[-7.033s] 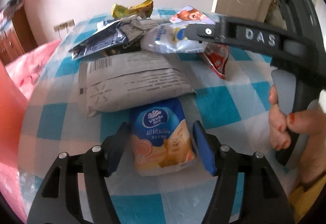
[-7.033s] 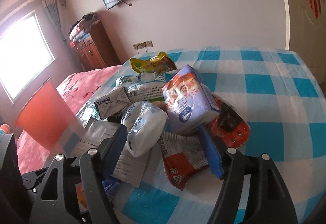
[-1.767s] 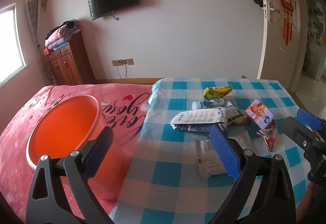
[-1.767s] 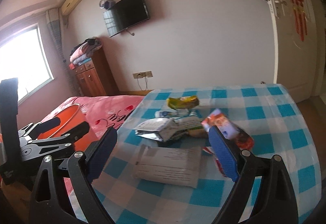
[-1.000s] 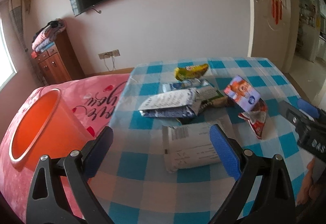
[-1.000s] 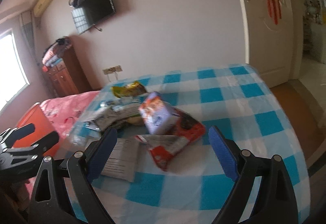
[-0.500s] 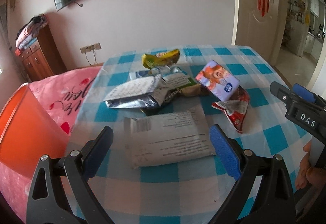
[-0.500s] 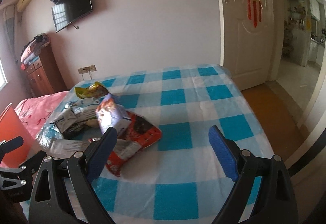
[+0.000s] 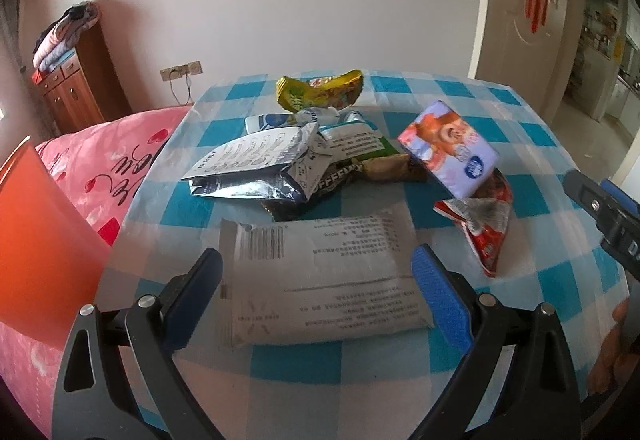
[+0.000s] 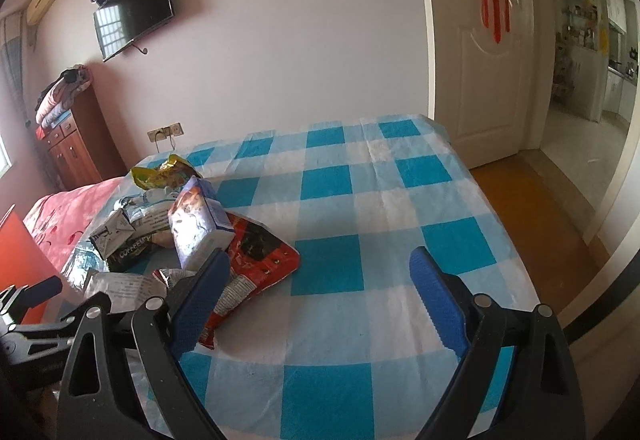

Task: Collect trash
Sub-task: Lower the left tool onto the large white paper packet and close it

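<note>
Grey wrapper (image 9: 320, 280) lies on the checked table (image 9: 540, 144) between the wide-spread, empty left gripper (image 9: 316, 304); at 3 o'clock, the right gripper (image 10: 320, 300) gapes empty.

Both views are bright with soft daylight, and the pale wall (image 10: 280, 40) is evenly lit. The light seems to come from the left side, though its source lies outside both frames. Shadows are faint: a soft one lies under the grey packet (image 9: 320, 280) on the checked tablecloth (image 9: 540, 240). The orange bin (image 9: 36, 240) at the left edge is smeared and out of focus. The doorway (image 10: 580, 60) is a little washed out. Fisheye distortion bends the door (image 10: 472, 80) and the wall television (image 10: 134, 10), and black vignetting fills the corners. The silver pouch (image 9: 256, 176) shows small glints.
</note>
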A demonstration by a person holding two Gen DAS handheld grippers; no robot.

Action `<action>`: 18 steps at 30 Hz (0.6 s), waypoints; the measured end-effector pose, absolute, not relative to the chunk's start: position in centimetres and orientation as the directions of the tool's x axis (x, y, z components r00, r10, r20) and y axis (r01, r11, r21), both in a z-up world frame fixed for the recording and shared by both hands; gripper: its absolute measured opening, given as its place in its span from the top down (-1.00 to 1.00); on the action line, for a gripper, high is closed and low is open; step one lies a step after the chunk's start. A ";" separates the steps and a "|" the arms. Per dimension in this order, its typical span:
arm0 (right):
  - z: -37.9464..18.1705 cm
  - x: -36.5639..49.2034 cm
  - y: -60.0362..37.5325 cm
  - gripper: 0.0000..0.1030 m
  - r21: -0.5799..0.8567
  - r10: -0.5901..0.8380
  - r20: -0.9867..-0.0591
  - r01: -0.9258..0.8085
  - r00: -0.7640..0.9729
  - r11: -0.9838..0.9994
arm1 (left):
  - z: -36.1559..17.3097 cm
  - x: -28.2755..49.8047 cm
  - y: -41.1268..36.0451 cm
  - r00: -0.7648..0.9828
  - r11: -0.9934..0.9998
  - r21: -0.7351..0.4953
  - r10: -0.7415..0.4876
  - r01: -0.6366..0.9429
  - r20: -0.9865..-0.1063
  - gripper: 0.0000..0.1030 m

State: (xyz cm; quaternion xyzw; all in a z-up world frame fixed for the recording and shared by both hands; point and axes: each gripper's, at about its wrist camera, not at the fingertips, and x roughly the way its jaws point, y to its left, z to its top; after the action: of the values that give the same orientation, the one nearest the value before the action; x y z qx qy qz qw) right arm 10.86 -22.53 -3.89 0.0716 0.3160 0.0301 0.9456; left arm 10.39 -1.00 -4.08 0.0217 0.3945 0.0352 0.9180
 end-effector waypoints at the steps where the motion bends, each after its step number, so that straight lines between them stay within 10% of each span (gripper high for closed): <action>1: -3.9 10.9 -22.5 -0.75 0.155 0.104 -0.595 -0.013 0.797 0.988 | -4.2 10.6 -0.9 0.686 0.996 0.068 0.084 -0.051 -0.722 -0.86; 18: -4.4 11.5 -22.9 -0.75 0.164 0.111 -0.604 -0.014 0.789 0.986 | -6.8 12.1 0.1 0.639 0.998 -0.018 0.023 -0.057 -0.769 -0.86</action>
State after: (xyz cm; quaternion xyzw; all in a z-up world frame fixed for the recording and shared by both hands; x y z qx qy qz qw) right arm 11.49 -22.92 -4.41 0.0754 0.3231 0.0331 0.9428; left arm 12.10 0.14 -6.76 -0.0202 0.4244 0.0222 0.9050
